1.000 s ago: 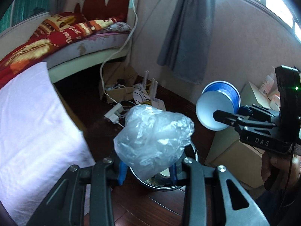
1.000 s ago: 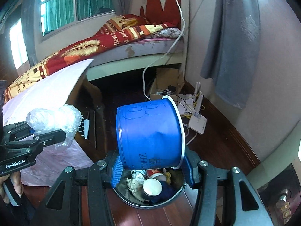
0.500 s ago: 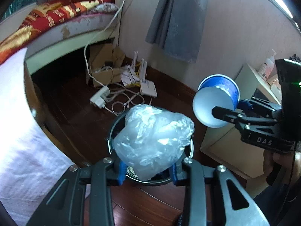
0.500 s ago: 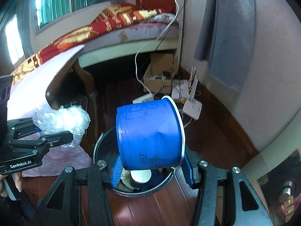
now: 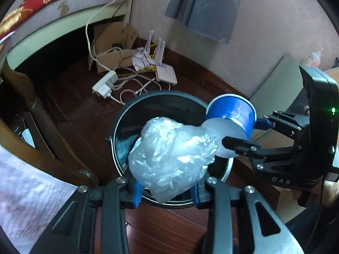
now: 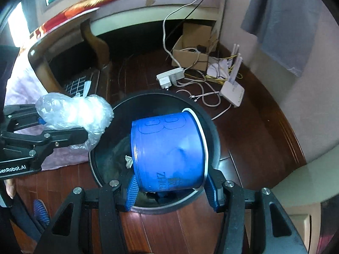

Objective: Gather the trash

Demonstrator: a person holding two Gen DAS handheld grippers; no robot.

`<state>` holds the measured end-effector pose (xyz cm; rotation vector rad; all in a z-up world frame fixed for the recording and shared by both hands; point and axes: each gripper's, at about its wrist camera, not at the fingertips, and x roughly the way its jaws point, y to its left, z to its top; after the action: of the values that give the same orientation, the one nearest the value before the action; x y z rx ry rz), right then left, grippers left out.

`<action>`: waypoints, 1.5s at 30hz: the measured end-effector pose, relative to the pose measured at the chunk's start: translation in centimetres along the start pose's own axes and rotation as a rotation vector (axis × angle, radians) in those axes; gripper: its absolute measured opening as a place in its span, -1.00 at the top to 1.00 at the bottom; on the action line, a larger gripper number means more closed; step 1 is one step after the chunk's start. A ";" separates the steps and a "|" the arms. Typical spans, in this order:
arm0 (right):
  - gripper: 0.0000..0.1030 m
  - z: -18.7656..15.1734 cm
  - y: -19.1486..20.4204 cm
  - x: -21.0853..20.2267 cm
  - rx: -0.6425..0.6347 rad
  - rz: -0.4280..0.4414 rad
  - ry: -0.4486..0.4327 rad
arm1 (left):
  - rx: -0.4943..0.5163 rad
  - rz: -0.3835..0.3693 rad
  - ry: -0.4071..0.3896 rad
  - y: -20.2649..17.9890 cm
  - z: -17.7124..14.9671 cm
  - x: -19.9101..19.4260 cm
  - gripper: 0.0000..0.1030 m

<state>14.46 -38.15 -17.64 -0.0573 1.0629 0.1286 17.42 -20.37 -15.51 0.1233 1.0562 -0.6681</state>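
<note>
My left gripper (image 5: 166,192) jaws pinch the crumpled plastic bag (image 5: 171,158); right gripper (image 6: 171,192) jaws clamp the blue paper cup (image 6: 167,154). I see both over the black bin (image 6: 214,133).

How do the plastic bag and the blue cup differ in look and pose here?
The plastic bag is clear, crumpled and shapeless; the blue cup is opaque, rigid and printed. The bag sits in the left tongs, the cup on its side in the right tongs. Both hang above the open black bin.
</note>
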 end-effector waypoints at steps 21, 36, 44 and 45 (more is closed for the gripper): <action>-1.00 -0.3 -0.1 1.5 0.076 -0.125 0.053 | -0.101 0.206 -0.085 3.8 -3.6 -2.5 -0.99; -1.00 1.8 5.7 -5.9 -0.001 -0.104 -0.049 | -0.105 0.253 -0.195 2.7 -3.7 -10.1 -0.99; -1.00 2.8 8.6 -11.0 -0.010 -0.081 -0.117 | -0.119 0.286 -0.260 2.7 -4.8 -15.2 -0.99; -1.00 2.9 9.1 -11.9 -0.012 -0.077 -0.128 | -0.120 0.295 -0.267 2.6 -4.9 -15.8 -0.99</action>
<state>10.12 -29.75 -5.70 -0.0993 0.9306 0.0676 10.12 -9.25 -5.37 0.0808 0.7974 -0.3423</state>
